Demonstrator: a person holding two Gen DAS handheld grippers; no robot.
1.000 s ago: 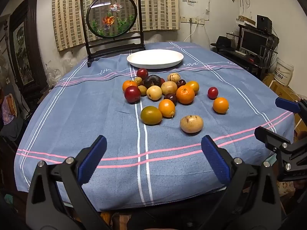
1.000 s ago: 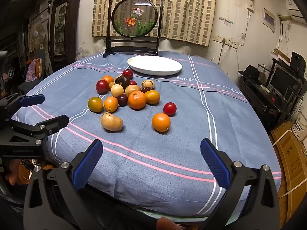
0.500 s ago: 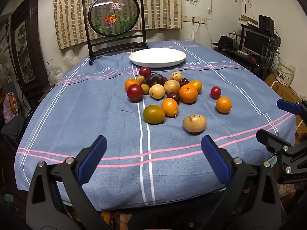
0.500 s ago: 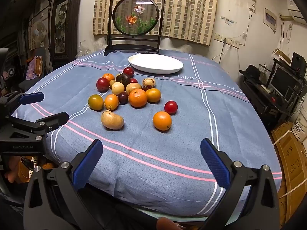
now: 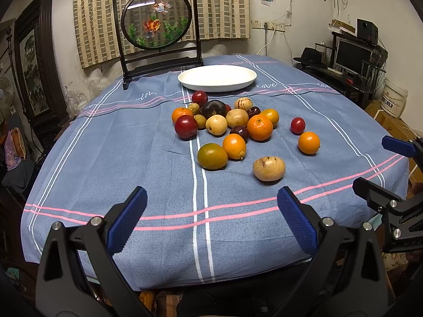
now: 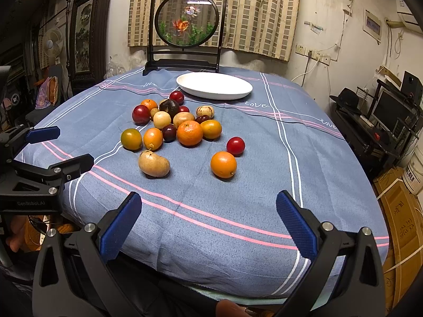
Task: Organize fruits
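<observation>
Several fruits lie in a loose pile point(image 5: 227, 124) point(image 6: 174, 124) mid-table on the blue cloth. Nearest are a tan fruit point(image 5: 269, 168) point(image 6: 154, 163) and a green-orange one point(image 5: 212, 156) point(image 6: 131, 139). An orange point(image 5: 308, 142) point(image 6: 223, 164) and a small red fruit point(image 5: 297, 125) point(image 6: 235, 145) lie apart on the right. An empty white plate point(image 5: 217, 78) point(image 6: 214, 85) stands behind the pile. My left gripper point(image 5: 211, 222) point(image 6: 56, 145) hovers open over the near table edge. My right gripper point(image 6: 208, 222) point(image 5: 380, 163) is open too, to the right of the left one. Neither holds anything.
A dark framed round goldfish screen point(image 5: 158, 22) point(image 6: 187, 19) stands at the table's far edge behind the plate. Desk with monitor point(image 5: 351, 58) and boxes point(image 6: 401, 211) are to the right, a framed picture and fan point(image 6: 53, 45) to the left.
Both grippers have moved slightly forward toward the fruits, which now look a little closer. Both stay open and nothing on the table has shifted.
</observation>
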